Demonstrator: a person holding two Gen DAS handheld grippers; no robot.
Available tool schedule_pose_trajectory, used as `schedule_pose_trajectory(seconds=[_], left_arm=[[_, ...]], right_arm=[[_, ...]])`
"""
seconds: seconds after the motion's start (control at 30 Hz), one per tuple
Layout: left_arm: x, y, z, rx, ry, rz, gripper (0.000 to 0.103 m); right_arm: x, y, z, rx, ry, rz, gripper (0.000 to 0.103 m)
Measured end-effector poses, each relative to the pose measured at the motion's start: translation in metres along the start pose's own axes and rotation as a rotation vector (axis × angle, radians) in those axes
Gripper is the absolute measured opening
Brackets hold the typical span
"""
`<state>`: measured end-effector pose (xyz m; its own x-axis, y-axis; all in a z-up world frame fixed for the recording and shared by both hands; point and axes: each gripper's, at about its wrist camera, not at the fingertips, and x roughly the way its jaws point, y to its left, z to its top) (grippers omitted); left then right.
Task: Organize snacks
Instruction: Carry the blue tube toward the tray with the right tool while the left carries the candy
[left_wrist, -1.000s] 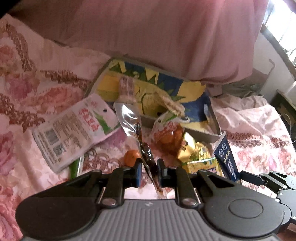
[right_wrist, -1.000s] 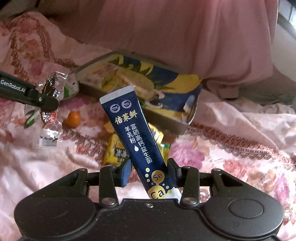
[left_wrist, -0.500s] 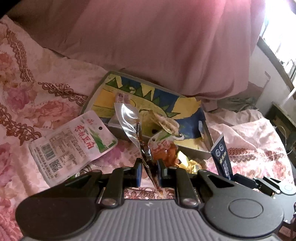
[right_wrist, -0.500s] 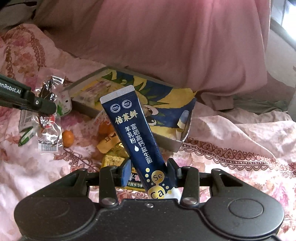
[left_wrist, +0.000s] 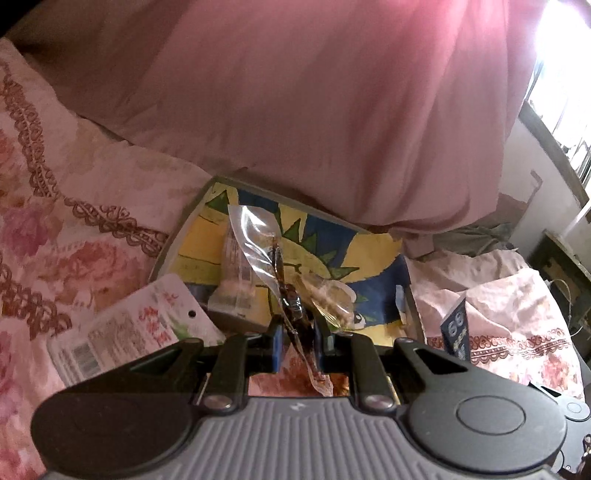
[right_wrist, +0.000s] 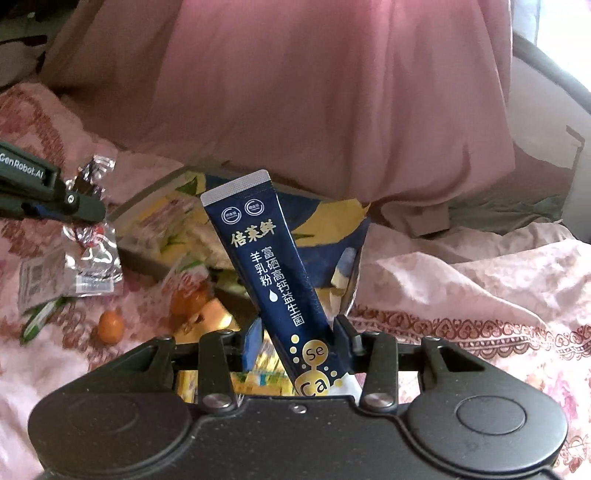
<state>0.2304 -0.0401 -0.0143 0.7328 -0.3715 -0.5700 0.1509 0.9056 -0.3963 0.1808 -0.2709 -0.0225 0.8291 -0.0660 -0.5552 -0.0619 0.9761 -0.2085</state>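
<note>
My left gripper (left_wrist: 298, 334) is shut on a clear plastic snack packet (left_wrist: 258, 240) with a dark filling, held upright just in front of a shallow box (left_wrist: 373, 254) with a yellow and blue print. My right gripper (right_wrist: 295, 338) is shut on a dark blue sachet (right_wrist: 264, 258) with white Chinese lettering, held upright before the same box (right_wrist: 321, 214). The left gripper (right_wrist: 55, 195) and its packet also show at the left of the right wrist view. The sachet tip (left_wrist: 456, 328) shows in the left wrist view.
A white flat packet (left_wrist: 125, 332) lies left of the box on the floral bedsheet (left_wrist: 55, 236). Small orange fruits (right_wrist: 110, 326), a yellow wrapped snack (right_wrist: 210, 317) and other packets lie before the box. A pink quilt (left_wrist: 332, 110) rises behind the box.
Both grippers have moved forward and up towards the box with their packets still held. The loose snacks on the sheet now sit lower and nearer in both views.
</note>
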Motion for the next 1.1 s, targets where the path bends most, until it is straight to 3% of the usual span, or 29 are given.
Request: schedule_pose_trajectory(seconds=[0.13, 0.47, 0.77, 0.93, 1.1], left_arm=[[0.018, 0.005, 0.02, -0.024, 0.034, 0.003, 0.018], [0.083, 0.018, 0.04, -0.026, 0.021, 0.046, 0.018], [0.117, 0.036, 0.05, -0.091, 0.01, 0.037, 0.018], [0.129, 0.046, 0.052, -0.119, 0.012, 0.026, 0.018], [0.14, 0.051, 0.05, -0.131, 0.035, 0.019, 0.018]], right_arm=[[0.02, -0.003, 0.01, -0.009, -0.008, -0.027, 0.044], [0.064, -0.013, 0.044, -0.011, -0.086, -0.104, 0.044], [0.107, 0.01, 0.054, -0.119, -0.086, -0.12, 0.042], [0.127, 0.021, 0.054, -0.174, -0.072, -0.141, 0.033], [0.144, 0.026, 0.053, -0.188, -0.031, -0.127, 0.033]])
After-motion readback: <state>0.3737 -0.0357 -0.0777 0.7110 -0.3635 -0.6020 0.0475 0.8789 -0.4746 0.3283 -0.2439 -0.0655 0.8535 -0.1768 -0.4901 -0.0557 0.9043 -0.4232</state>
